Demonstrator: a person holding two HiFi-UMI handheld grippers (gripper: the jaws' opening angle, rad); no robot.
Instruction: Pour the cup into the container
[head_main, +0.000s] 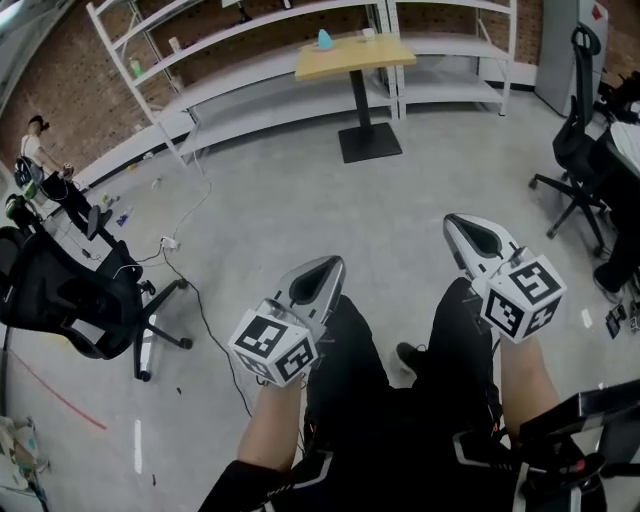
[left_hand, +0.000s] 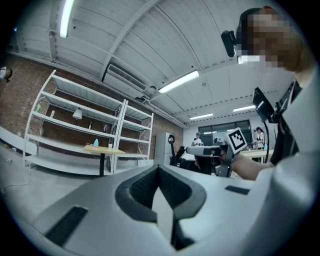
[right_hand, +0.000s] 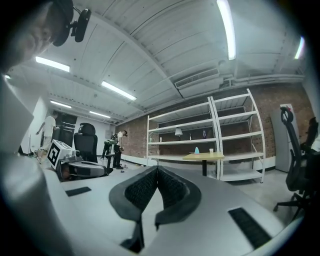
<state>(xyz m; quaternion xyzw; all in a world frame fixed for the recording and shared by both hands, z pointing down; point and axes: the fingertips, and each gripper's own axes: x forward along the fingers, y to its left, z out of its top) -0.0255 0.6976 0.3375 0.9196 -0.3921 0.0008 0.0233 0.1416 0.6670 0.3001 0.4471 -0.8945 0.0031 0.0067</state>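
Note:
A small wooden table (head_main: 372, 56) stands far ahead by the shelves. On it are a light blue container (head_main: 325, 40) and a small white cup (head_main: 368, 33). The right gripper view shows the same table (right_hand: 202, 156), blue container (right_hand: 197, 150) and cup (right_hand: 211, 150) in the distance. In the left gripper view the table (left_hand: 102, 149) is small at the left. My left gripper (head_main: 325, 268) and right gripper (head_main: 462, 225) are held level over the floor, well short of the table. Both are shut with nothing between the jaws (left_hand: 159, 167) (right_hand: 157, 169).
White shelving (head_main: 250, 70) lines the brick wall behind the table. A black office chair (head_main: 70, 295) stands at the left and another (head_main: 580, 150) at the right. Cables (head_main: 185, 265) trail over the concrete floor. A person (head_main: 45, 160) stands at the far left.

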